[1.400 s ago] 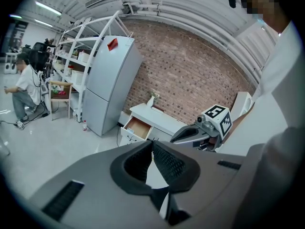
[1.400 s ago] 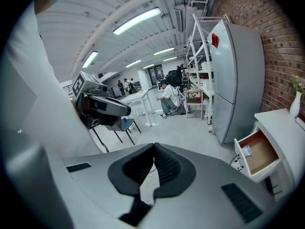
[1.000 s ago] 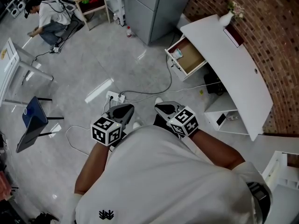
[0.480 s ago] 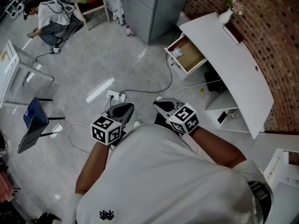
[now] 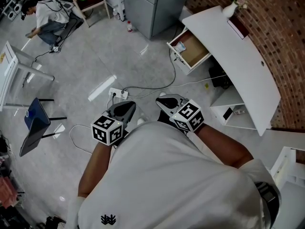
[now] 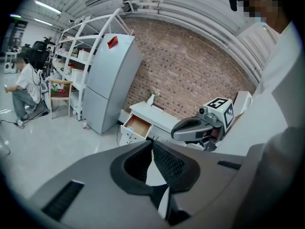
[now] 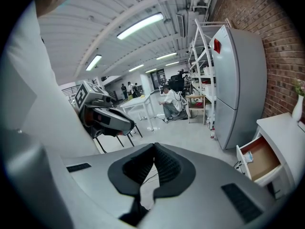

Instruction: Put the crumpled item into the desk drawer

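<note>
We hold both grippers close in front of our chest, side by side and slightly apart. Our left forearm [image 5: 94, 163] and right forearm [image 5: 223, 149] are bent inward. The left gripper [image 5: 126, 108] angles toward the right gripper [image 5: 164, 100], their tips converging. Each gripper's jaws are pressed together, pad against pad.

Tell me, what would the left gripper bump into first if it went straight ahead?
The left gripper would probably reach the white desk, near its open drawer; nothing shows in between, though depth is unclear.
</note>
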